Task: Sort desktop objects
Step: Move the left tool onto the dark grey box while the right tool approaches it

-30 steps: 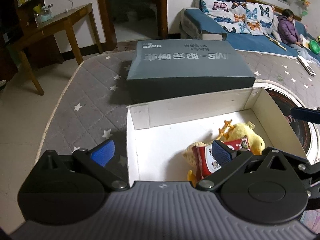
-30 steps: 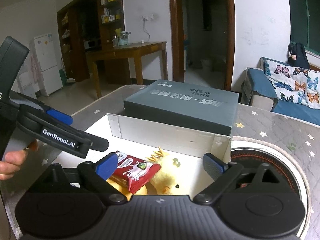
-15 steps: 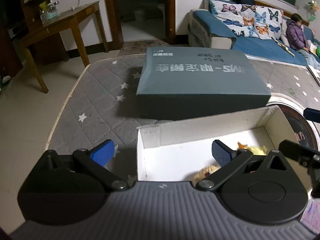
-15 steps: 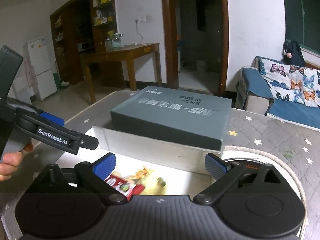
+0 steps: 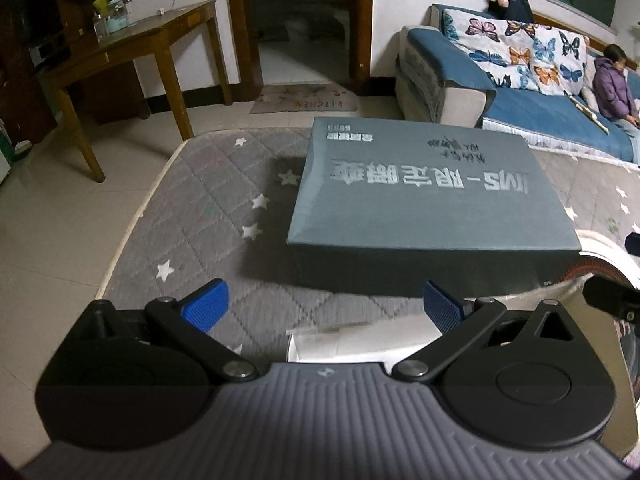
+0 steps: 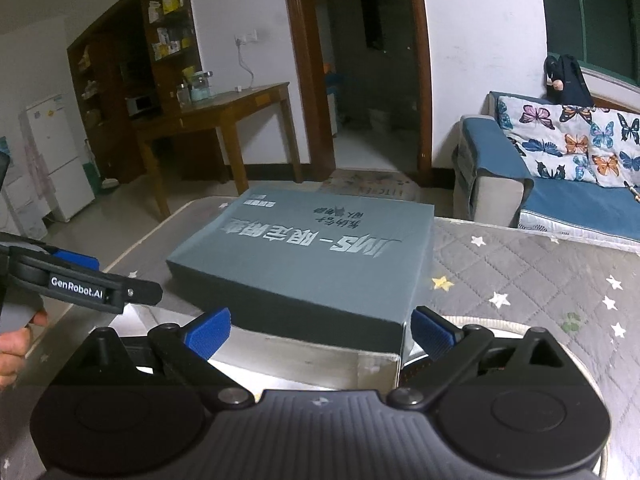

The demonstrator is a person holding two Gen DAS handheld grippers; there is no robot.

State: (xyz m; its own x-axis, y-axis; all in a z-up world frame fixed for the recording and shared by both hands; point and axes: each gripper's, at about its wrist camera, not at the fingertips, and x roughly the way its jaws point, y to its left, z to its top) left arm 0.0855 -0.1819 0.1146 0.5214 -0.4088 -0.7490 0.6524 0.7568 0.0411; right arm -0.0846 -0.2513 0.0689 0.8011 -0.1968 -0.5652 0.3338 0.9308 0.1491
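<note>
A large flat grey-blue box [image 5: 424, 200] with silver lettering lies on the quilted star-print table cover; it also shows in the right wrist view [image 6: 316, 256]. Just in front of it stands the open white cardboard box [image 6: 320, 360], of which only the far wall shows; a corner of it shows in the left wrist view [image 5: 352, 344]. Its contents are hidden below both cameras. My left gripper [image 5: 324, 308] is open and empty above the box's left corner. My right gripper [image 6: 320, 332] is open and empty above the box's far wall. The left gripper also shows in the right wrist view [image 6: 100, 292].
The grey star-print cover [image 5: 208, 216] ends at the table's left edge, with tiled floor beyond. A round dark-rimmed object [image 6: 460, 360] lies right of the white box. A wooden table [image 5: 132, 48] and a blue sofa [image 5: 520, 92] with a seated person [image 5: 612, 80] stand behind.
Both grippers have risen and tilted up away from the white box. The plush duck and red snack packet, seen inside it earlier, have dropped out of view. Both stay open.
</note>
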